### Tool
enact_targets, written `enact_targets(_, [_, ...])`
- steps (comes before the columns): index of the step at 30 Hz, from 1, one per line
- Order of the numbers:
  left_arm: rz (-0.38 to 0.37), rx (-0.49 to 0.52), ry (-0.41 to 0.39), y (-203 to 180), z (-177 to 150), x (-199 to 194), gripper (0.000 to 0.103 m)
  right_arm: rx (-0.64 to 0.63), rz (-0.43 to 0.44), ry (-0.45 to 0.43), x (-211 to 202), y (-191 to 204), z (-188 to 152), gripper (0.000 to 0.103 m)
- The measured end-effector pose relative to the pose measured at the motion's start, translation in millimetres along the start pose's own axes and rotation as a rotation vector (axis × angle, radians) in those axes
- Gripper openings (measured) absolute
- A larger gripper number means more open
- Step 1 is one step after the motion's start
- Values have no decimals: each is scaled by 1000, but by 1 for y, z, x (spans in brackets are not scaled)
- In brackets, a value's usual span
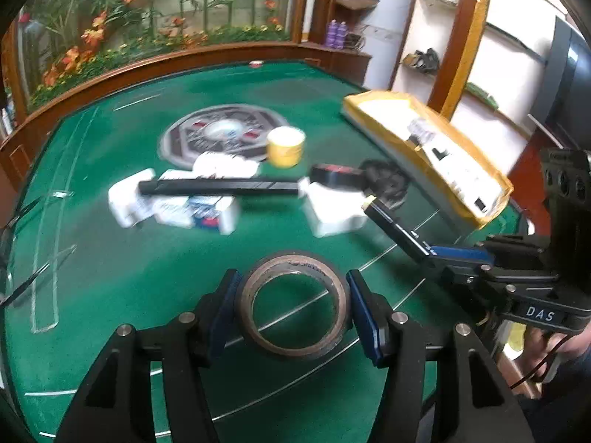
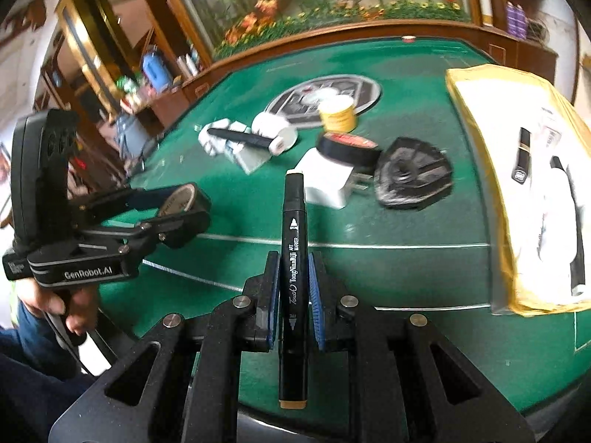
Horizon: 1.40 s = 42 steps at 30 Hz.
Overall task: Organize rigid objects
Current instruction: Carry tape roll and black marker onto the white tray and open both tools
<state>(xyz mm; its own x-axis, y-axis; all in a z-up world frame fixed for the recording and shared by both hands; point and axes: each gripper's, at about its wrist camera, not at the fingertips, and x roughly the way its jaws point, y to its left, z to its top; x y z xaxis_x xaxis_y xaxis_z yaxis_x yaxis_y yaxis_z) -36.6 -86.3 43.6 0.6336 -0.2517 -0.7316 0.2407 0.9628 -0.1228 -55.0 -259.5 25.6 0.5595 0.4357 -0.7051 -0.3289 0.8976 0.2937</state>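
Left gripper point(image 1: 293, 308) clamped the brown tape roll point(image 1: 293, 304), right gripper point(image 2: 291, 295) clamped the art marker point(image 2: 293, 277); box point(image 2: 480, 110) barely filled, tabletop point(image 2: 406, 258) clutter remained.

The left gripper point(image 1: 293, 308) is held low over the table, its two fingers point(image 1: 221, 312) closed against the sides of the roll of tape point(image 1: 293, 304). The right gripper point(image 2: 293, 301) is beside it, a little to the right, and its blue pads point(image 2: 316, 295) press on the black marker point(image 2: 293, 277), which points forward. A hand point(image 2: 55, 301) grips the left handle from below.
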Motion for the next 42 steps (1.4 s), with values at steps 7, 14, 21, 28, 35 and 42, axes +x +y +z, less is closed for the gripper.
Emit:
enact_targets(7, [-81, 35, -16, -46, 30, 14, 58, 102, -22, -114, -38, -42, 2, 15])
enact_targets(14, [-155, 83, -22, -93, 60, 27, 58, 208, -69, -202, -75, -94, 1, 14])
enact_targets(21, [-229, 84, -30, -136, 104, 59, 58, 265, -138, -233, -93, -132, 18, 14])
enact_targets(28, [-193, 63, 13, -156, 137, 116, 58, 294, -182, -184, -79, -176, 64, 14])
enact_targets(35, [-163, 20, 47, -154, 134, 144, 59, 364, -129, -80, -46, -220, 94, 14])
enact_targets(42, [-142, 55, 60, -166, 129, 154, 59, 409, -134, -19, -22, -243, 105, 14])
